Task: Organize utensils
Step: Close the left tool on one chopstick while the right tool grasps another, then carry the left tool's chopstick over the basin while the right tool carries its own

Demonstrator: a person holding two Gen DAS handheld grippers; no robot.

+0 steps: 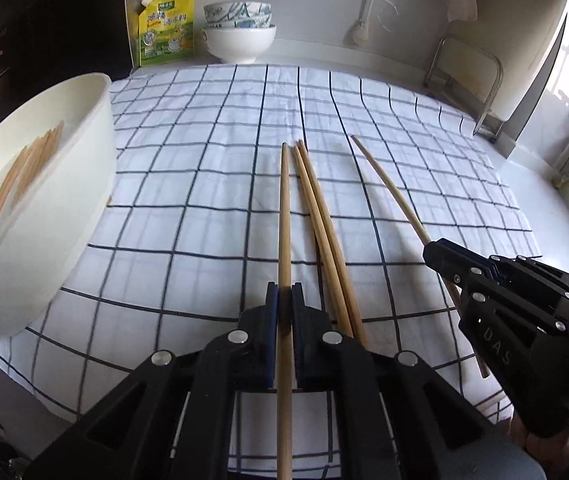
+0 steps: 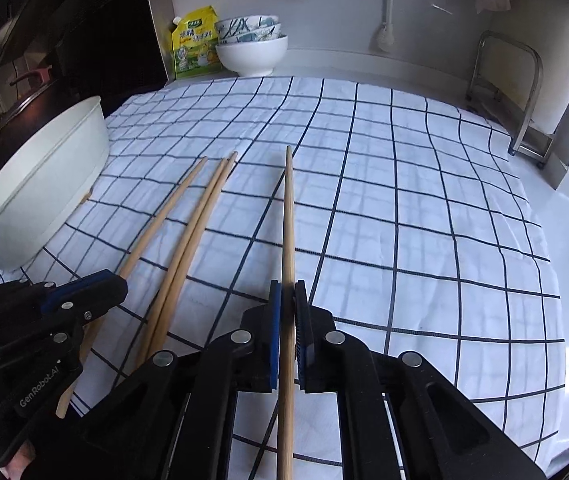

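- A big white plastic tub sits at the left edge of the white cloth with dark blue checks. More thin wooden sticks lie inside the tub.
- The left gripper has its two black fingers squeezed on one long wooden chopstick. The stick points toward the far edge of the cloth.
- Two more wooden chopsticks lie side by side on the cloth, touching each other, just right of the held one.
- The right gripper has its fingers pressed tight on another wooden chopstick, which also points away, right of the pair.
- Far back, near the wall, a yellow and green pouch stands beside a stack of bowls, with a plain white bowl at the bottom.
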